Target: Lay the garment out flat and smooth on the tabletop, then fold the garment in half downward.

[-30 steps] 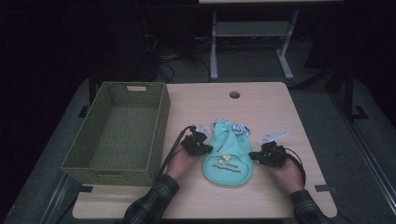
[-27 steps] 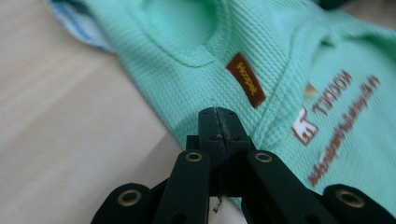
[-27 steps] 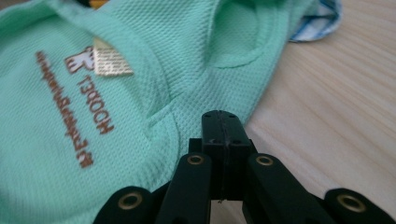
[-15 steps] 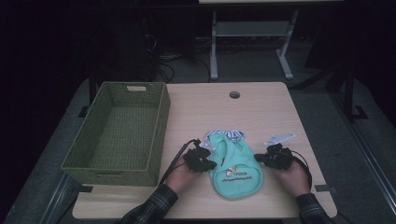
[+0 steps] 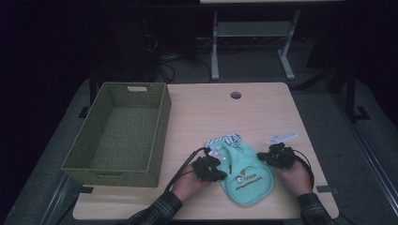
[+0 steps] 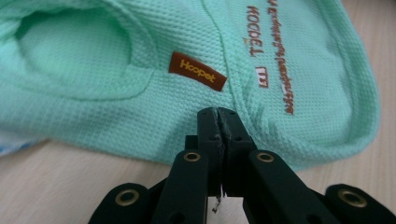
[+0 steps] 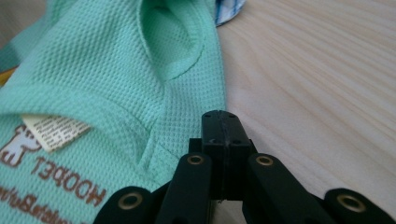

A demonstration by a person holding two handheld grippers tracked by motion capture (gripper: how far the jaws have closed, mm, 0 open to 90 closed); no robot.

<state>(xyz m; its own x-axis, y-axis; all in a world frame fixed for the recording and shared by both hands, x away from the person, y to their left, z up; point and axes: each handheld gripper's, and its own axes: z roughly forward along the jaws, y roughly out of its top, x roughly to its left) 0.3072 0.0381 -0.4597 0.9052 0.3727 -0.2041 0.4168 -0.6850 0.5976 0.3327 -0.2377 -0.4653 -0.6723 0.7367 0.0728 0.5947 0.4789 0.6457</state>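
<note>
Two grippers pinch one mint-green garment (image 5: 244,176) between them: the left gripper (image 5: 217,169) is clenched on its left edge, the right gripper (image 5: 268,158) clenched on its right edge. The garment lies flat at the near middle of the table (image 5: 211,117), a striped cloth (image 5: 225,139) peeking out at its far side. Left of it stands an empty woven basket (image 5: 159,136). The room behind is dark.
</note>
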